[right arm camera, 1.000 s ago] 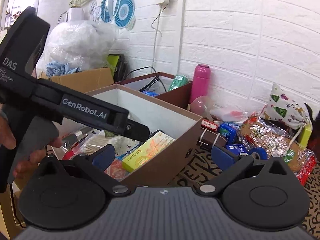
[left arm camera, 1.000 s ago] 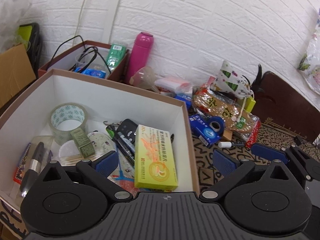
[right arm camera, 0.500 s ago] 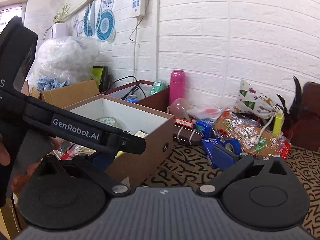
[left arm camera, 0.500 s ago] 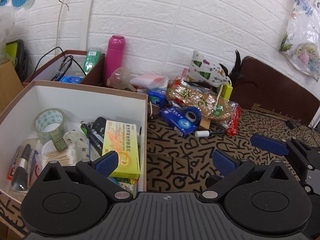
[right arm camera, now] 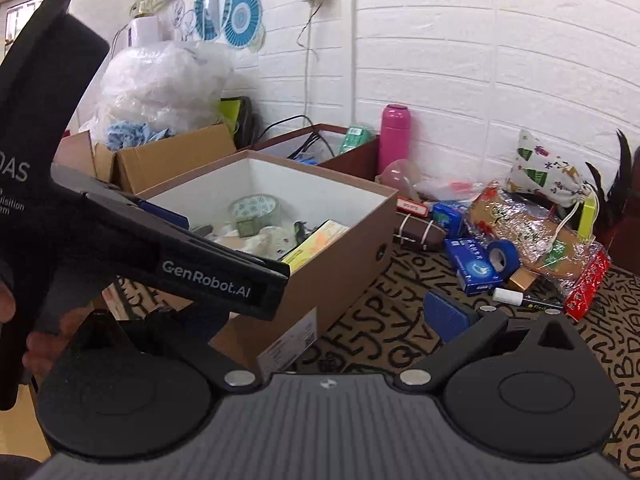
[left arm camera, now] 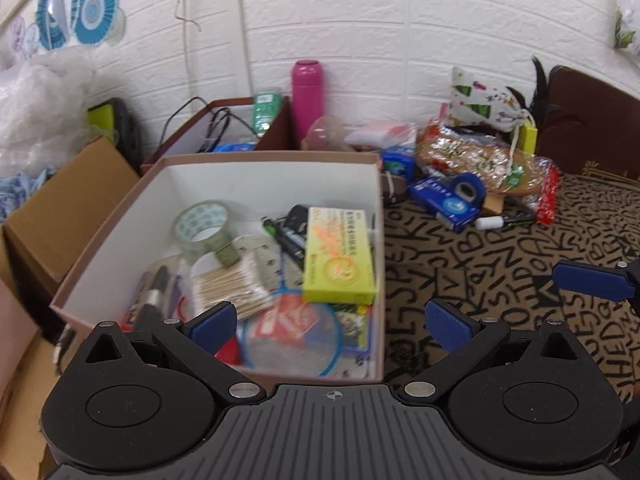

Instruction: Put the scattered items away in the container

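- Left gripper (left arm camera: 330, 322): fingers spread wide, nothing between them. It hangs over the near edge of the box (left arm camera: 380, 264).
- Box: open, white inside, directly ahead of the left fingers. It holds a tape roll (left arm camera: 202, 226), cotton swabs (left arm camera: 230, 284), a yellow carton (left arm camera: 338, 254) against the right wall, pens and packets.
- Right gripper (right arm camera: 442, 314): only the right blue finger (right arm camera: 444, 314) shows; the left one is hidden behind the left gripper's body, so I cannot tell the opening. Nothing visibly held.
- Loose items on the counter (right arm camera: 360, 320), ahead and right of the right fingers: blue carton (right arm camera: 472, 266), blue tape (right arm camera: 502, 258) touching it, a marker (right arm camera: 520, 300) in front, a snack pack (right arm camera: 532, 228) behind.
- Pink bottle (right arm camera: 395, 138) stands upright at the wall, beyond the box.
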`<state>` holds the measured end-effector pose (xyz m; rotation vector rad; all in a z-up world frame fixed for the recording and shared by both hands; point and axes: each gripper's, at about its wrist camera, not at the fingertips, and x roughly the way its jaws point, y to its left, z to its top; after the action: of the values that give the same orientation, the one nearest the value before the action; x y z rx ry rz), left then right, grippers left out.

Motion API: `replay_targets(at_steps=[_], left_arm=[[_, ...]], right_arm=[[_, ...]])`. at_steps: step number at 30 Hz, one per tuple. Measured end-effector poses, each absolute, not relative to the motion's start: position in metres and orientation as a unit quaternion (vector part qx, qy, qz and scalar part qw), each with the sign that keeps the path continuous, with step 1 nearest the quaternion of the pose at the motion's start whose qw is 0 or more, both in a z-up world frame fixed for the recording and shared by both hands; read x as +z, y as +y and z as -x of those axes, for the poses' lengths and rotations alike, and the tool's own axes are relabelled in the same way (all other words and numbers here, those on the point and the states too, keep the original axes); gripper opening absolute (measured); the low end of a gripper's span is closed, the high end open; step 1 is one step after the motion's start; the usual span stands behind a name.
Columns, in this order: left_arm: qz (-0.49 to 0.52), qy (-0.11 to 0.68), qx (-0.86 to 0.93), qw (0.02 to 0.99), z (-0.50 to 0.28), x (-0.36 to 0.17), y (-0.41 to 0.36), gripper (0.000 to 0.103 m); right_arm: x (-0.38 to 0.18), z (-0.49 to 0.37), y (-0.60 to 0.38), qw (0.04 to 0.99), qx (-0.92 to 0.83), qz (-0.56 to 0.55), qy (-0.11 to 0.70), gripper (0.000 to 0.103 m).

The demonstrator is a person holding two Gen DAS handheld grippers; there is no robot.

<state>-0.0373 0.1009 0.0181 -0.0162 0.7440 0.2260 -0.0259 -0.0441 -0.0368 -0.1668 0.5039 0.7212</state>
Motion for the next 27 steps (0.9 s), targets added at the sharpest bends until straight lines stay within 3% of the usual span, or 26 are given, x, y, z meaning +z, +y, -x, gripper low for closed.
replay_targets(at_steps=[27], left_arm=[[-0.009, 0.333, 0.144, 0.932, 0.095, 0.012, 0.124, 0.103]], right_arm=[[-0.038, 0.058, -0.006, 0.890, 0.351, 0.117, 0.265, 0.103]])
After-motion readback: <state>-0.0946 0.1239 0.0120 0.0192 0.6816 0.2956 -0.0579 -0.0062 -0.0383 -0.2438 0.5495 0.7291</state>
